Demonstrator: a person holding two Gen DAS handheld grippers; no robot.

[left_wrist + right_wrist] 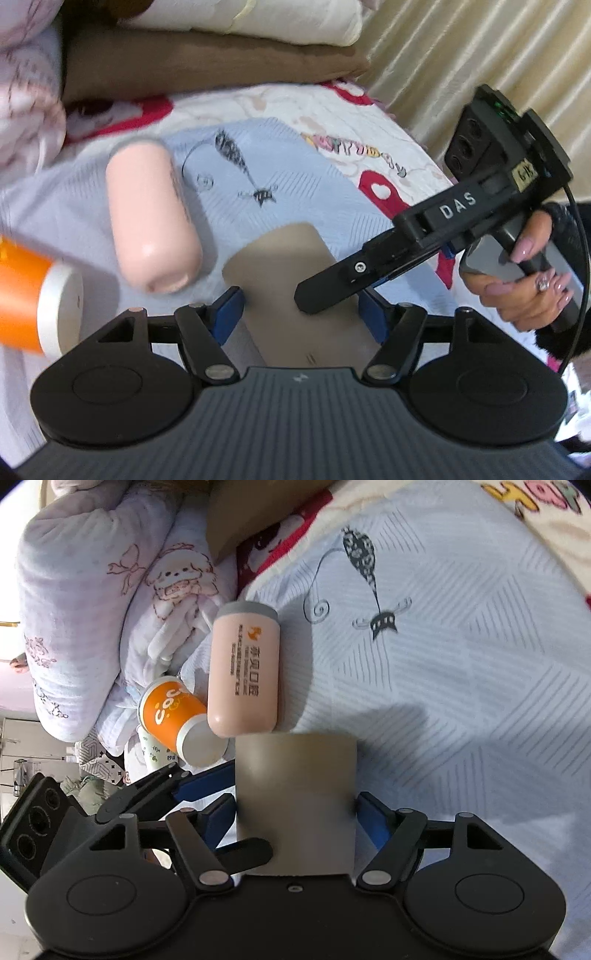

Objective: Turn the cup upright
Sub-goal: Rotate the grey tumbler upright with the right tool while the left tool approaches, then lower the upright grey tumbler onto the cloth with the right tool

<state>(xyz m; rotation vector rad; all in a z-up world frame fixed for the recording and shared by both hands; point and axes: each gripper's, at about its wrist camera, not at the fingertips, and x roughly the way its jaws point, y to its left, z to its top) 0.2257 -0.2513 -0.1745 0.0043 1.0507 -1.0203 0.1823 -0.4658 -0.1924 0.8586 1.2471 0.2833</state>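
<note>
Plain beige cylindrical cup (295,805) is pinched between both grippers above the pale-blue patterned bedspread (443,646). Right gripper (295,812) clamps its sides with blue pads; left gripper (299,306) does the same. Beyond it, a pink capsule-shaped bottle (243,672) lies touching an orange paper cup (173,712) on its side.

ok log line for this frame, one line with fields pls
phase: grasp | tan cup: between both grippers' pads | left gripper: on cup | right gripper: on cup | pink bottle, orange cup: lying on bedspread

Bedroom: quilted bedspread (461,657), pillows (207,62).
</note>
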